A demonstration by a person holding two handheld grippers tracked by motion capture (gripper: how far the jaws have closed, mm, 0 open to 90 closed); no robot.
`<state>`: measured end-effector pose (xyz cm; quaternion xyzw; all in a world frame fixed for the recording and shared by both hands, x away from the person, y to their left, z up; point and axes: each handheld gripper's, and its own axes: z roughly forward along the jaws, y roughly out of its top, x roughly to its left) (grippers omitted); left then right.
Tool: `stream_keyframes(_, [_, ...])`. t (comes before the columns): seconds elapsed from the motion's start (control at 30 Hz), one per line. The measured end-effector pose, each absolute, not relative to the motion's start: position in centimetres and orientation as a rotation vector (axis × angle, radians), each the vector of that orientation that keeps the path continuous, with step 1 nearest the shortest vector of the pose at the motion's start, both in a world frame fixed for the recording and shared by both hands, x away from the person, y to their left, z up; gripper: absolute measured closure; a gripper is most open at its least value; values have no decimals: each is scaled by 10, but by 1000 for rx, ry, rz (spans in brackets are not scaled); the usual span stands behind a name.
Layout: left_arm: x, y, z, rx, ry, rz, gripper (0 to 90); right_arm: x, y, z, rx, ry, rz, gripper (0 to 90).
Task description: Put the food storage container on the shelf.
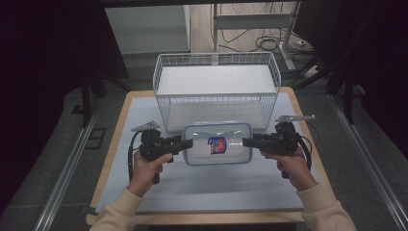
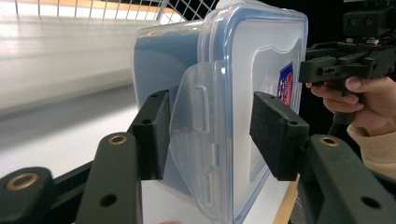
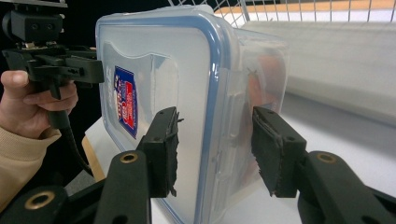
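Between both grippers, clear blue-rimmed lidded container (image 1: 217, 144) bears a red-blue label.

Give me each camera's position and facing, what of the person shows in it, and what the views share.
High view: above the person's side, looking forward and down on the table; both forearms, left gripper and right gripper hold the container before the wire basket.
Left gripper view: rides the left gripper, looks along its pads clamping the container's end; opposite hand beyond.
Right gripper view: rides the right gripper, mirror case; other hand beyond.
Shared: the container's red-blue label.
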<state>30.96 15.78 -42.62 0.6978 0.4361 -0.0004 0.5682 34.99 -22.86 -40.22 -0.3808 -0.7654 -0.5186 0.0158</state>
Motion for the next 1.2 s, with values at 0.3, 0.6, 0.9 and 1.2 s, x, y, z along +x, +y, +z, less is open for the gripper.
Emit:
stream_keyframes(0.3, [319, 159, -403, 1634, 996, 33, 494, 356, -228, -382, -1169, -2402, -1657, 524])
stream_keyframes(0.6, [327, 158, -382, 1632, 976, 58, 494, 362, -230, -363, -1156, -2401, -1714, 524])
stream_keyframes(0.9, [339, 155, -360, 1627, 961, 83, 494, 372, -232, -346, -1150, -2405, -1742, 524])
stream_keyframes(1.2, [354, 153, -340, 1627, 940, 95, 496, 384, -234, -324, -1141, -2419, -1785, 522])
